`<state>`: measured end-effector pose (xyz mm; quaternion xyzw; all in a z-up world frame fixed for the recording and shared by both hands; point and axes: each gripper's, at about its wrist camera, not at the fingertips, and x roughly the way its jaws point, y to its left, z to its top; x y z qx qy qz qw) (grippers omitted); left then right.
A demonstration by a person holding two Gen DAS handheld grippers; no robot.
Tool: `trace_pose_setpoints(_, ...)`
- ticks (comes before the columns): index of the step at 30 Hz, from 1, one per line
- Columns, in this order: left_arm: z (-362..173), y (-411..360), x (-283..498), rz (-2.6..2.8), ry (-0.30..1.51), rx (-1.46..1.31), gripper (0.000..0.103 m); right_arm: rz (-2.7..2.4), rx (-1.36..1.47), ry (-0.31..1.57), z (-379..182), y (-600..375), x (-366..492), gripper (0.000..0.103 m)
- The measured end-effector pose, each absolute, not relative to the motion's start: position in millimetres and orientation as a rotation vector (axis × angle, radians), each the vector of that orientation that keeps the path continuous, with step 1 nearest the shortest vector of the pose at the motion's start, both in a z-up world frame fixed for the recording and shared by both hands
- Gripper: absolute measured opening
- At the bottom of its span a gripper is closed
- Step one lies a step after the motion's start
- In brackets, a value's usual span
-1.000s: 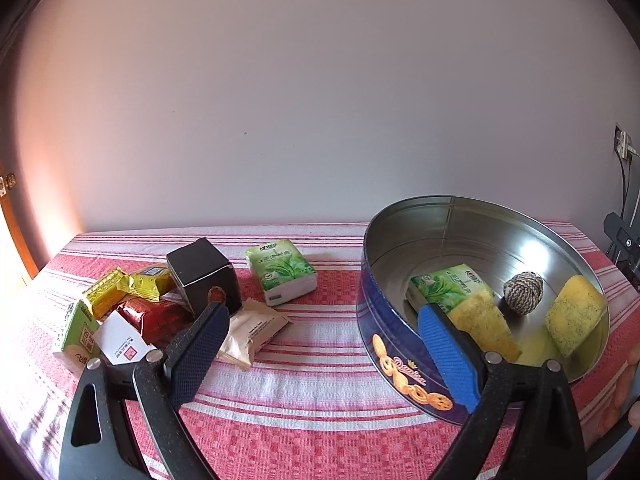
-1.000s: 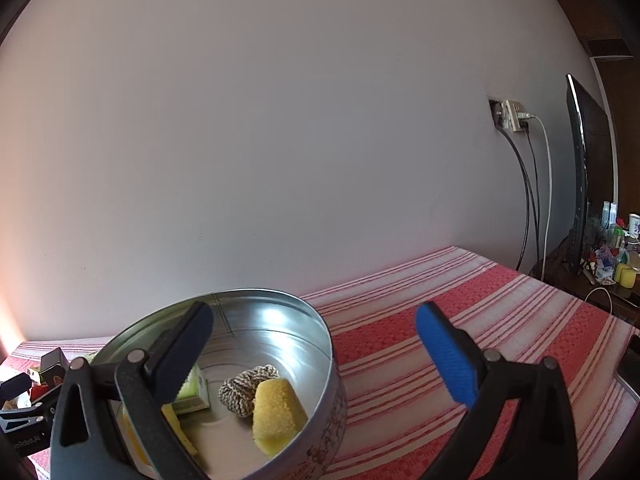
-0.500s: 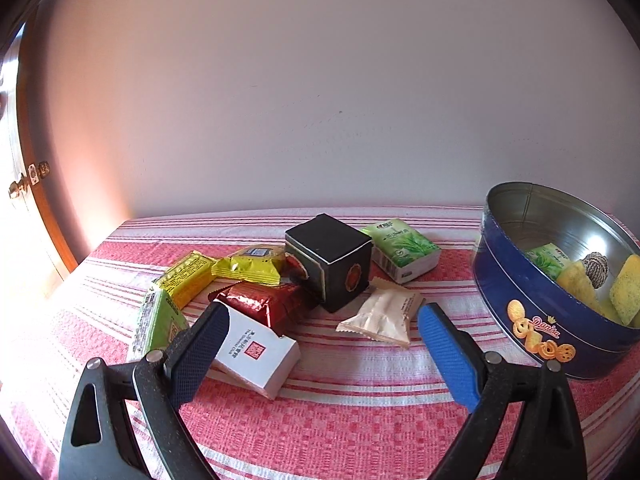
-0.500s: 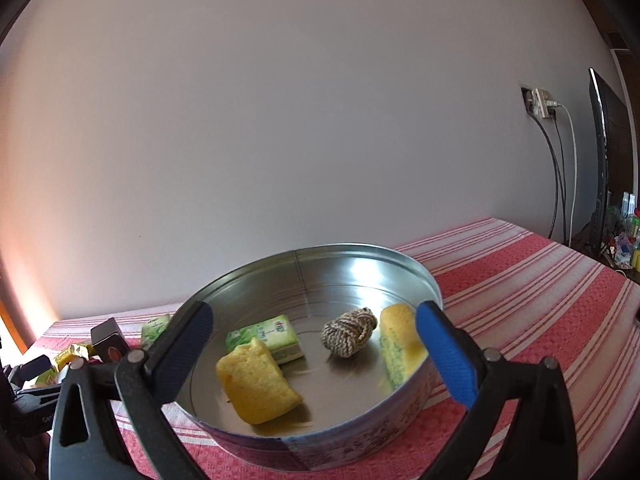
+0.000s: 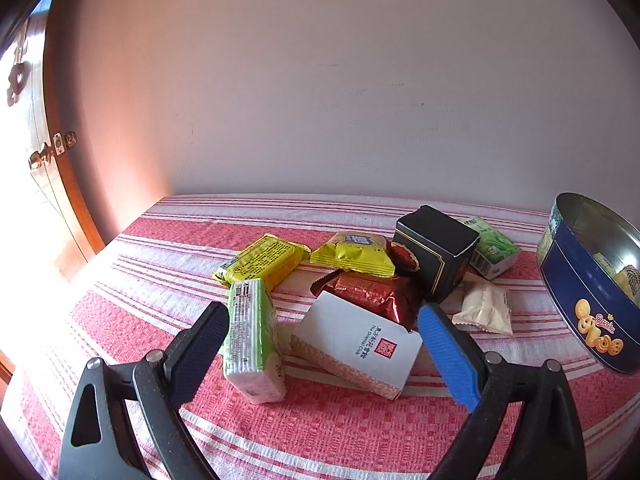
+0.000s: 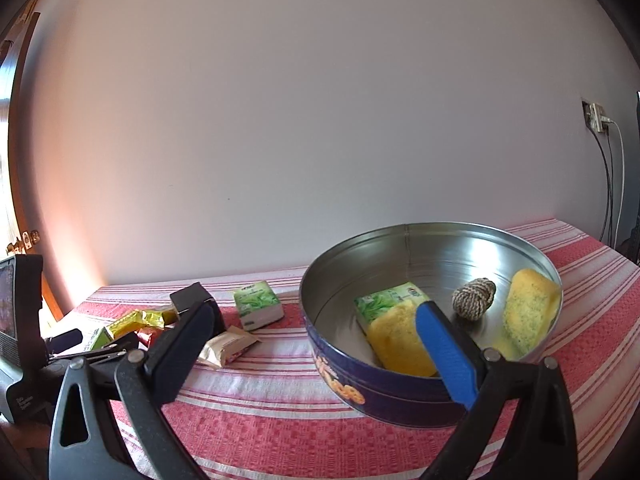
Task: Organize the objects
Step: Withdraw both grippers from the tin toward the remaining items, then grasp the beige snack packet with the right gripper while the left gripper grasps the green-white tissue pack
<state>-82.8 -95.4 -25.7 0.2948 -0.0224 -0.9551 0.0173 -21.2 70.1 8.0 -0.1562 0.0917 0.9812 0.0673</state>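
Observation:
My left gripper point(image 5: 328, 348) is open and empty, low over a pile of packets. Between its fingers lie a green-and-white packet point(image 5: 252, 340) on edge and a white box point(image 5: 356, 344). Behind them are a red foil packet point(image 5: 372, 292), two yellow packets point(image 5: 260, 260), a black box point(image 5: 436, 248), a green tissue pack point(image 5: 492, 252) and a beige sachet point(image 5: 486, 308). My right gripper point(image 6: 316, 340) is open and empty in front of the blue cookie tin point(image 6: 384, 384), which holds two yellow sponges point(image 6: 400, 340), a green pack point(image 6: 384, 300) and a twine ball point(image 6: 474, 298).
The tin point(image 5: 584, 292) stands at the right edge of the left wrist view. The table has a red-and-white striped cloth point(image 5: 320, 432) against a white wall. A wooden door point(image 5: 48, 168) is at the left. The left gripper's body point(image 6: 24, 332) shows at the right wrist view's left edge.
My left gripper swung left, from the tin to the pile of packets, and came closer to them. My right gripper turned left and dropped toward the tin. Both stayed open.

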Motion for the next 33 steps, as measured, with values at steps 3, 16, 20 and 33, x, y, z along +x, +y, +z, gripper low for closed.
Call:
trace_pose_setpoints(3, -27.8, -111.8, -88.7, -2.943, -0.014, 0.95, 0.097, 2.969, -0.523, 0.249, 6.1, 52.7, -30.8, 0.103)
trace_pose_setpoints(16, -54.1, -173.8, -129.2, -2.767, 0.256, 1.228, 0.097, 2.948, -0.84, 0.192, -9.8, -2.1, -96.7, 0.103)
trace_pose_setpoints(20, -59.9, -175.8, -131.0, -2.739, 0.282, 1.278, 0.097, 2.888, -0.955, 0.275, -20.4, 1.5, -121.9, 0.102)
trace_pose_setpoints(33, -58.8, -177.3, -136.4, -2.733, 0.257, 1.338, 0.093, 2.703, -1.295, 0.246, -47.9, -8.9, -185.8, 0.085)
